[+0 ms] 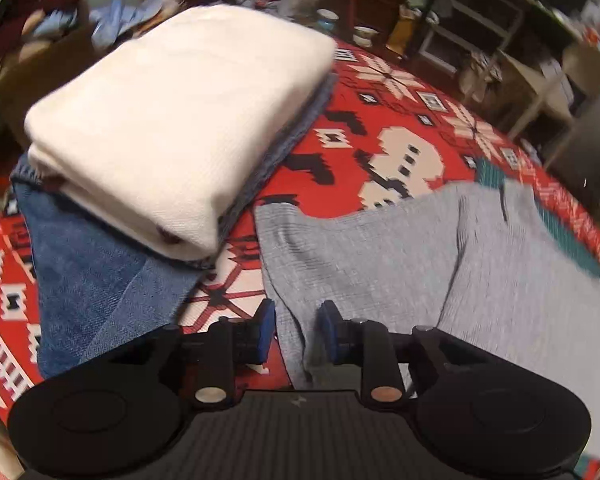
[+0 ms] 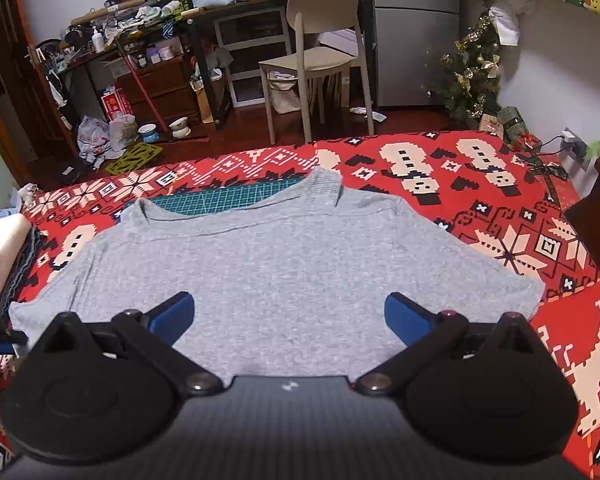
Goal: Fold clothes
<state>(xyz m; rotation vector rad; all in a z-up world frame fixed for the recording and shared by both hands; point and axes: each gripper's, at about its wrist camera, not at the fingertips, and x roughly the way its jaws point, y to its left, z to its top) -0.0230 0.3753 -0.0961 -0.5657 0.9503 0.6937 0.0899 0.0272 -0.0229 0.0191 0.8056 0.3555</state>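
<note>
A grey knit shirt (image 2: 292, 252) lies spread flat on the red patterned cover (image 2: 500, 208), neckline at the far side. In the left wrist view my left gripper (image 1: 296, 332) sits at the left edge of the shirt (image 1: 380, 260). Its blue pads (image 1: 266, 332) are close together with a bunched fold of the grey fabric pinched between them. The tip of that gripper also shows at the far left of the right wrist view, by the shirt's corner. My right gripper (image 2: 288, 312) hovers over the near part of the shirt, fingers (image 2: 404, 316) spread wide and holding nothing.
To the left is a stack of folded laundry: a white cloth (image 1: 172, 120) on top of a blue towel (image 1: 84, 280). A green cutting mat (image 2: 220, 200) peeks out beyond the neckline. Past the cover stand a chair (image 2: 320, 40), cluttered shelves and a small Christmas tree (image 2: 472, 76).
</note>
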